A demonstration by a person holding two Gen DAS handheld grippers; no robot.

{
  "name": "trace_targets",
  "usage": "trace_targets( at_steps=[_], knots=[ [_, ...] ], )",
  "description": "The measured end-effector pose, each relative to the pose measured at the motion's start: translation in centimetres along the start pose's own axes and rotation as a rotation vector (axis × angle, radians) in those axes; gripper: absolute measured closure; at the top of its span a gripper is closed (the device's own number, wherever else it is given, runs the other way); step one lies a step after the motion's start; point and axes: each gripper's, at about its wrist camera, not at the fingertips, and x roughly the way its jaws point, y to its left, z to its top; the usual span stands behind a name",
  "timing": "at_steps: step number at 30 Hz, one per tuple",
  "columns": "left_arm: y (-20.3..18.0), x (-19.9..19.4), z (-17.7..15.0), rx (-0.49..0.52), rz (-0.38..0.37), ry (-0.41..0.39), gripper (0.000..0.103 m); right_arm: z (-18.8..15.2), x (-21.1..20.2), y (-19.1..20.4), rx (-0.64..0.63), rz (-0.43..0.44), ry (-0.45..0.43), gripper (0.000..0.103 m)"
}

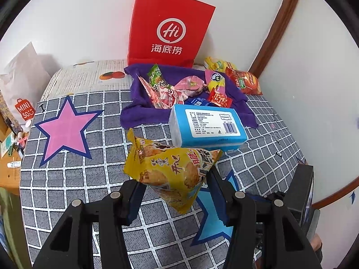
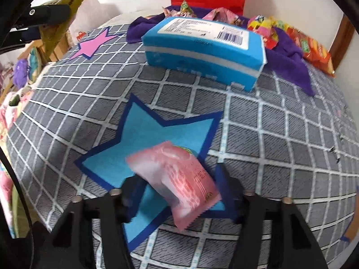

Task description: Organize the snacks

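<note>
Cloth [image 2: 280,134]: a grey checked cover is spread over the surface, with a pink star [image 1: 66,130] and a blue star [image 2: 143,139] marked on it.
Red bag [image 1: 168,29]: "Hi" and 海底捞 can be read; a white bag [image 1: 23,85] at the far left is marked "MINISO".
Pile: the remaining snacks [image 1: 179,87] are heaped on a purple towel [image 1: 136,112] behind a blue tissue pack [image 1: 207,125] – only its barcode label is legible.
Left gripper [image 1: 177,190]: it is clamped on a yellow pack [image 1: 172,168], which is held clear of the cloth.
Right gripper [image 2: 179,192]: it is closed on a pink pack [image 2: 177,179] above the blue star.
Risk: the pink pack is gripped at one end and blurred – it could slip out and miss the star.
</note>
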Motion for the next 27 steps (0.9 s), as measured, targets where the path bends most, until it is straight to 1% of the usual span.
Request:
trace_targets(
  at_steps=[2, 5, 12, 19, 27],
  knots=[
    [-0.1, -0.2, 0.1, 0.003, 0.000, -0.005, 0.052, 0.2, -0.1, -0.1, 0.002, 0.006, 0.005, 0.062],
    [-0.4, -0.6, 0.4, 0.007, -0.004, -0.016, 0.052, 0.6, -0.8, -0.6, 0.024, 0.002, -0.016, 0.064],
    [-1.8, -1.1, 1.4, 0.026, -0.016, -0.041, 0.052, 2.4, -4.5, -2.2, 0.075, -0.023, -0.104, 0.064],
    [-3.3, -1.3, 3.0, 0.050, -0.024, -0.063, 0.052, 5.2, -8.1, -3.4, 0.121, -0.056, -0.184, 0.064],
    [-4.0, -0.8, 5.6, 0.061, -0.024, -0.087, 0.052, 8.3, -10.2, -5.6, 0.175, -0.076, -0.249, 0.064]
  ],
)
